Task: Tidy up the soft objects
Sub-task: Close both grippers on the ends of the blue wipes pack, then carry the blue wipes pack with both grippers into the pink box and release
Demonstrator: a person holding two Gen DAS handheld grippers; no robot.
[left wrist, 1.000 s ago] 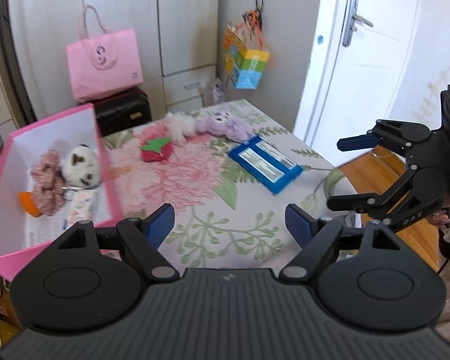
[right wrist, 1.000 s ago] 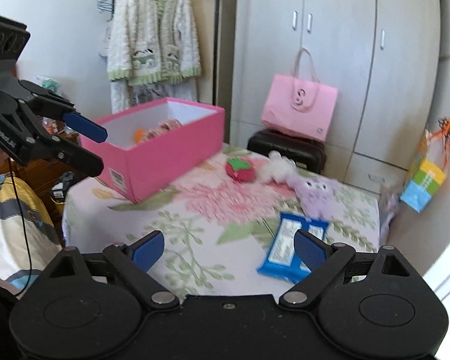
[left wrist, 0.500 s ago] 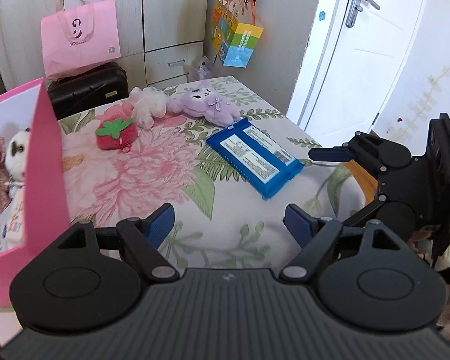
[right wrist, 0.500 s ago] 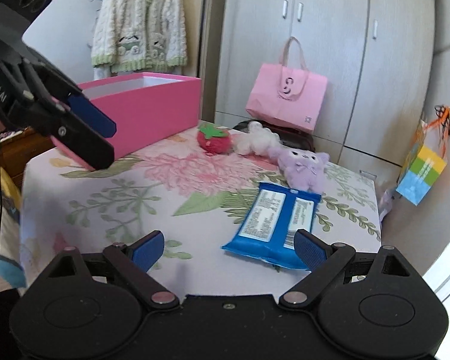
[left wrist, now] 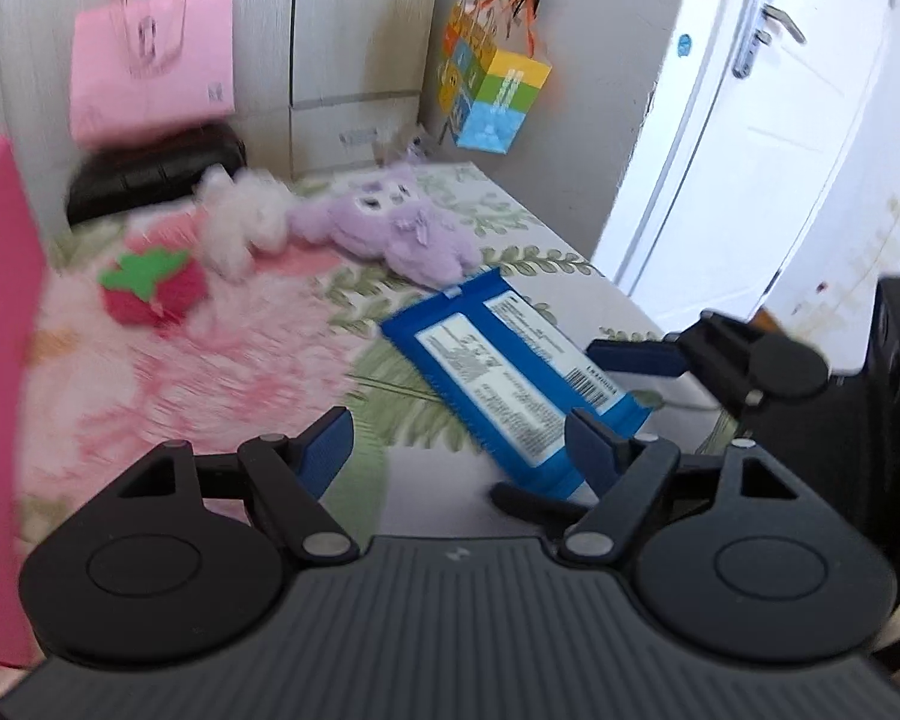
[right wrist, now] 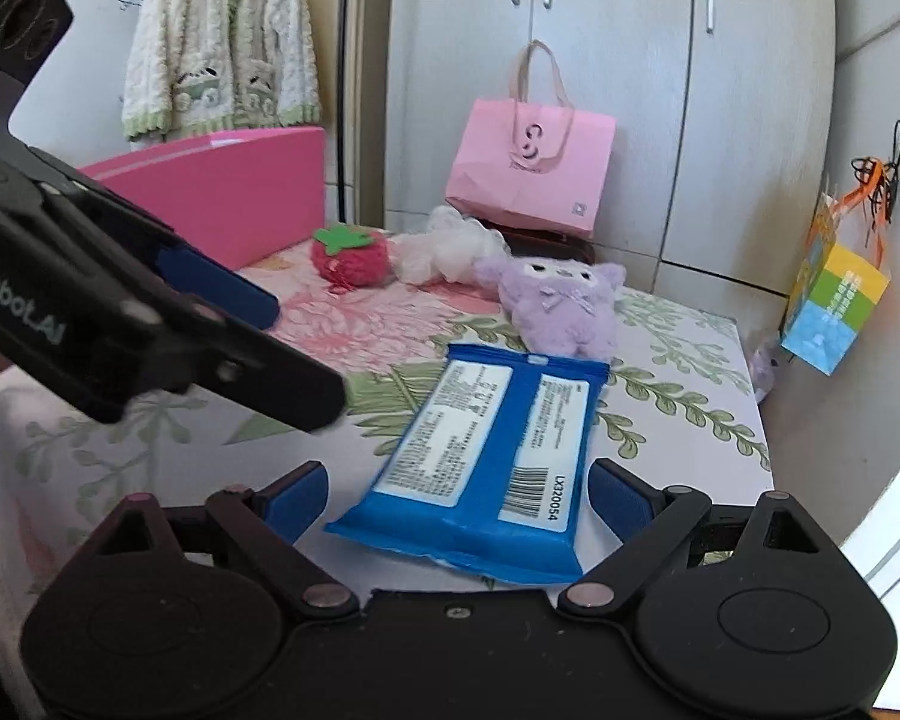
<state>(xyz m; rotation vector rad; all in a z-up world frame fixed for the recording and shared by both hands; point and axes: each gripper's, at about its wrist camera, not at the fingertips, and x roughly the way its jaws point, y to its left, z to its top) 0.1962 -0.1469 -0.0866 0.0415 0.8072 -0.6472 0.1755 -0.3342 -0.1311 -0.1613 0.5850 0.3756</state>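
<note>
We see a flat blue wipes pack (right wrist: pixel 480 456) with white printed labels and a barcode lying on the floral table (right wrist: pixel 678 384), its near end between our right gripper (right wrist: pixel 456 495) fingers, which are spread apart and clamp nothing. Our left gripper (left wrist: pixel 459 441) is spread too, the pack at its 1 o'clock. Beyond the pack at 12 o'clock lie the purple plush (right wrist: pixel 561 306), white plush (right wrist: pixel 450 246) and strawberry plush (right wrist: pixel 351 255); the pink box (right wrist: pixel 234 195) stands at 10 o'clock.

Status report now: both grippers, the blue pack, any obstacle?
Left gripper open, empty. Right gripper open, empty, near end of blue pack between its fingers. Pack flat on table. Purple plush just behind it.
</note>
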